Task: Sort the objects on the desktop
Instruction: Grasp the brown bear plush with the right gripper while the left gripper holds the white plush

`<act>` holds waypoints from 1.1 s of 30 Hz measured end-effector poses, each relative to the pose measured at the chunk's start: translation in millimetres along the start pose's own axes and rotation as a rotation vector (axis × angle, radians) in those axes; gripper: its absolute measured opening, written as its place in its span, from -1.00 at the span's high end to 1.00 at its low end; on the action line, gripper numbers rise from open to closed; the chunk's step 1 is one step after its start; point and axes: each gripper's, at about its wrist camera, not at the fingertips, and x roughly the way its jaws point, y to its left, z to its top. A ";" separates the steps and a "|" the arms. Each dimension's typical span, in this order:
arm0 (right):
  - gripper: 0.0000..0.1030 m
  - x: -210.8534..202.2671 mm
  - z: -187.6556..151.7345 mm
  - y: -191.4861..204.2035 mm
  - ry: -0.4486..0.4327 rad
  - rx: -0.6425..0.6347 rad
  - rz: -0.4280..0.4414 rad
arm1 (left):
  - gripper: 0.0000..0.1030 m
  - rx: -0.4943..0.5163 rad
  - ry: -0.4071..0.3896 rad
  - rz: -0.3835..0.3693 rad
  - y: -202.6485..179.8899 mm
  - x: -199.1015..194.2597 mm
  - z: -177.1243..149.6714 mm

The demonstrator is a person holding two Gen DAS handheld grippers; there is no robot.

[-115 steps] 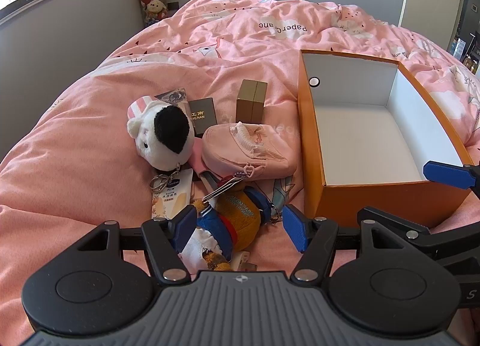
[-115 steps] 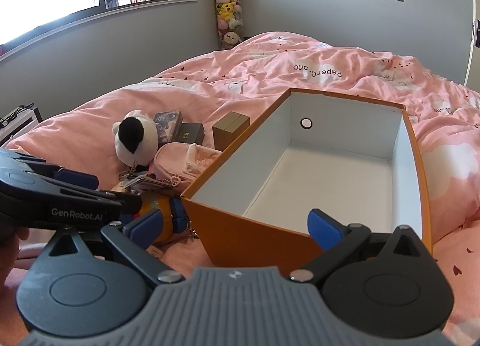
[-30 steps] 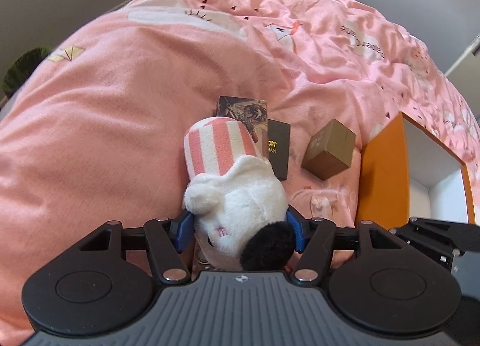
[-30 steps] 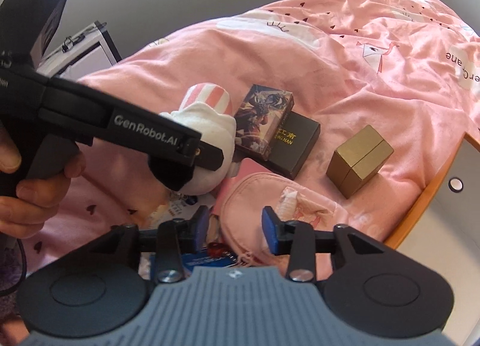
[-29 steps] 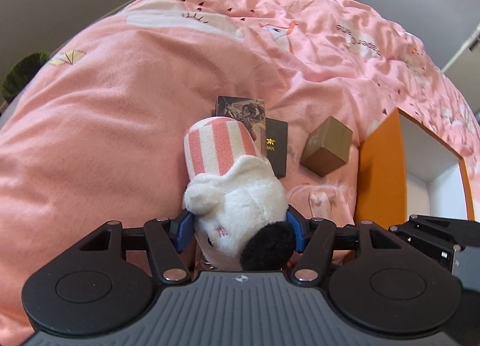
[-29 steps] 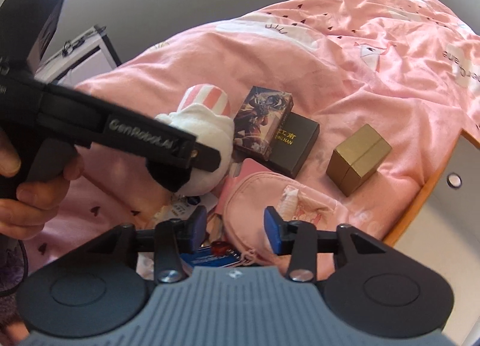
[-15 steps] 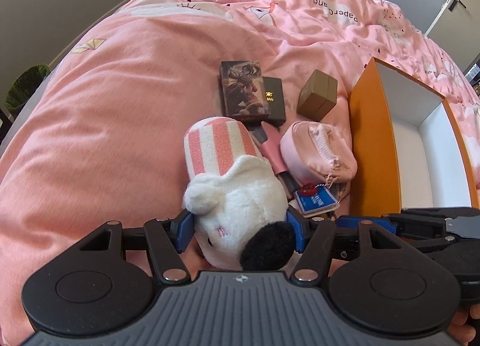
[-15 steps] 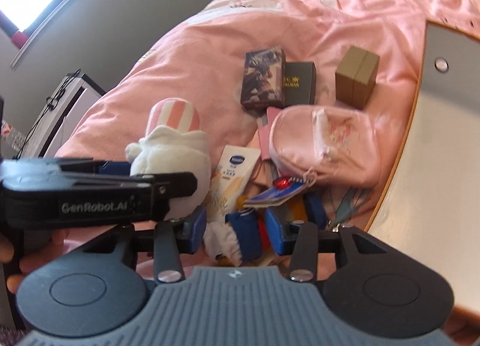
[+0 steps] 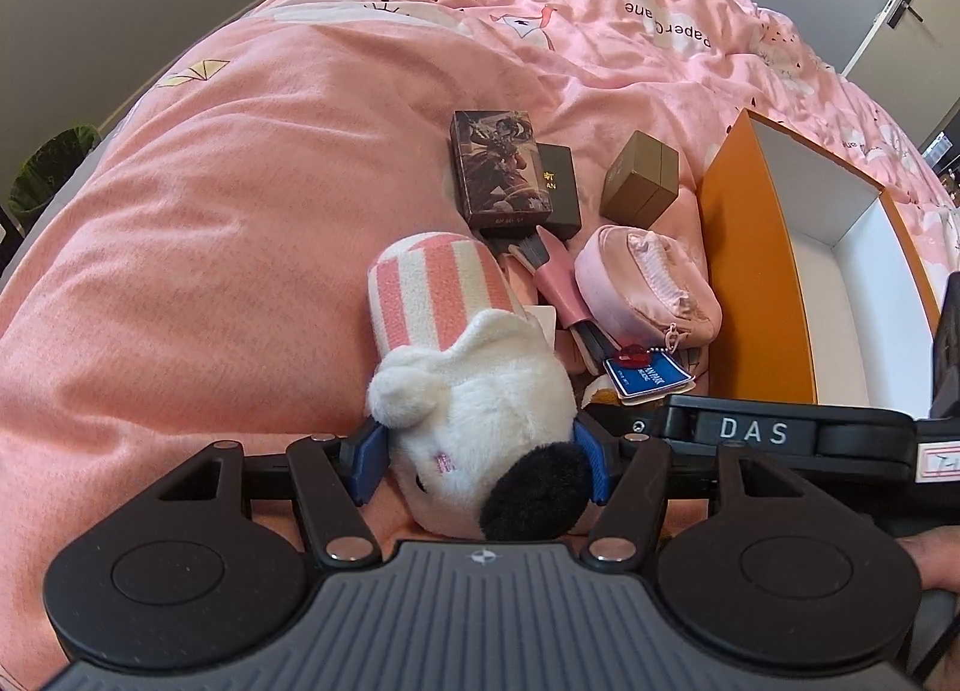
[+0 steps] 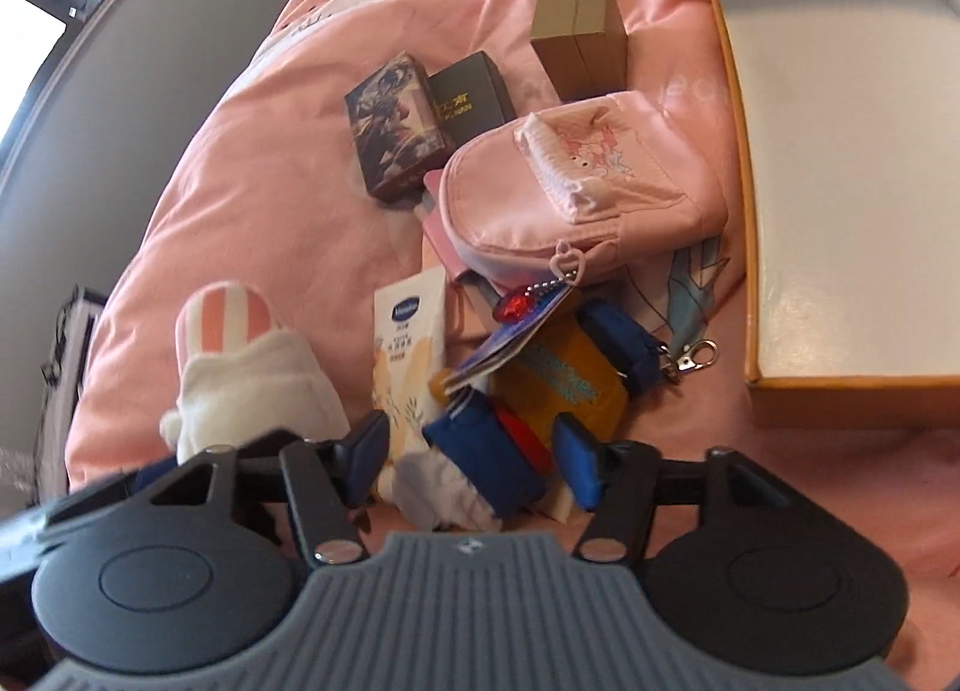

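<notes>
My left gripper (image 9: pixel 480 466) is shut on a white plush toy (image 9: pixel 474 391) with a pink-striped hat and a black nose; its blue pads press on both sides of the head. In the right wrist view the same plush toy (image 10: pixel 240 379) sits at the lower left. My right gripper (image 10: pixel 474 460) points down over a blue-and-yellow plush doll (image 10: pixel 558 379). Its jaws are opening, and the doll lies between the fingers with a gap at the left pad. The orange box (image 9: pixel 750 247) with a white inside stands to the right, also seen in the right wrist view (image 10: pixel 840 403).
On the pink bedcover lie a pink pouch (image 10: pixel 576 187), a picture card box (image 10: pixel 399 121), a black box (image 10: pixel 471 97), a gold box (image 10: pixel 579 34), a hand cream tube (image 10: pixel 411 343) and a blue tag (image 9: pixel 645 376). The right gripper's black body (image 9: pixel 750 430) crosses the left wrist view.
My right gripper has rolled, sunk over the blue-and-yellow doll and spread its jaws wider. My left gripper has shifted sideways with the plush toy still held.
</notes>
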 end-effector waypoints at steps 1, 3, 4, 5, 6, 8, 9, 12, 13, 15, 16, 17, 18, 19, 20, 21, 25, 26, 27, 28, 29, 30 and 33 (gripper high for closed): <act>-0.25 3.3 -0.3 -4.3 0.005 0.026 0.013 | -0.39 0.001 0.000 0.005 -1.5 1.0 -0.1; -0.19 6.0 -1.6 -12.4 0.024 0.072 0.032 | -0.39 0.011 0.003 0.019 -5.0 2.9 -0.9; -0.06 6.6 -2.2 -15.6 0.036 0.096 0.039 | -0.39 0.019 0.005 0.027 -7.4 4.1 -1.1; 0.01 7.1 -3.1 -19.6 0.042 0.113 0.047 | -0.39 0.027 0.008 0.038 -10.3 5.1 -0.7; 0.03 7.6 -4.2 -23.6 0.049 0.129 0.063 | -0.39 0.034 0.010 0.050 -13.6 5.6 -0.2; 0.14 5.2 -7.8 -30.0 0.048 0.150 0.092 | -0.39 0.049 0.013 0.072 -19.5 5.4 0.6; 0.17 2.0 -10.0 -30.5 0.041 0.140 0.097 | -0.39 0.054 0.013 0.083 -22.6 4.3 0.7; 0.33 -13.8 -19.2 -25.0 0.010 0.085 0.122 | -0.39 0.057 0.002 0.098 -30.1 -2.4 1.0; 0.69 -21.0 -22.5 -22.3 -0.004 0.061 0.139 | -0.39 0.056 -0.002 0.097 -32.7 -5.3 1.4; 1.00 -37.2 -28.0 -19.0 -0.038 0.013 0.168 | -0.39 0.058 -0.010 0.089 -38.6 -11.4 2.9; 1.00 -44.9 -30.5 -17.3 -0.057 -0.016 0.189 | -0.39 0.064 -0.015 0.088 -42.1 -14.8 3.4; 1.00 -49.4 -30.8 -15.0 -0.074 -0.033 0.197 | -0.39 0.076 -0.022 0.089 -47.3 -18.3 3.8; 1.00 -53.4 -31.9 -15.5 -0.086 -0.039 0.201 | -0.39 0.091 -0.028 0.093 -52.2 -20.6 3.6; 1.00 -54.9 -31.6 -19.4 -0.085 -0.031 0.201 | -0.39 0.104 -0.031 0.100 -56.6 -22.1 3.1; 0.93 -53.6 -30.5 -23.1 -0.071 -0.015 0.194 | -0.39 0.110 -0.030 0.107 -59.8 -22.7 2.5; 0.88 -50.2 -30.3 -27.2 -0.053 0.009 0.188 | -0.39 0.110 -0.028 0.115 -62.2 -22.8 2.0; 0.30 -39.8 -31.7 -38.3 -0.029 0.091 0.222 | -0.38 0.110 -0.025 0.151 -66.2 -21.7 0.8; 0.26 -36.9 -30.2 -36.9 -0.038 0.097 0.209 | -0.39 0.104 -0.024 0.160 -65.3 -22.0 1.2; 0.24 -34.9 -28.6 -35.6 -0.050 0.098 0.203 | -0.39 0.099 -0.020 0.168 -63.4 -21.6 1.8; 0.16 -32.0 -27.0 -35.3 -0.061 0.106 0.196 | -0.39 0.094 -0.019 0.176 -61.6 -21.2 2.0; 0.07 -30.4 -26.4 -36.4 -0.070 0.115 0.193 | -0.39 0.095 -0.015 0.186 -60.2 -20.2 2.2; 0.06 -27.4 -26.0 -35.5 -0.076 0.113 0.183 | -0.39 0.093 -0.012 0.197 -58.3 -19.2 2.1; 0.01 -14.0 -25.0 -28.4 -0.084 0.079 0.145 | -0.39 0.084 -0.002 0.201 -54.6 -14.8 0.9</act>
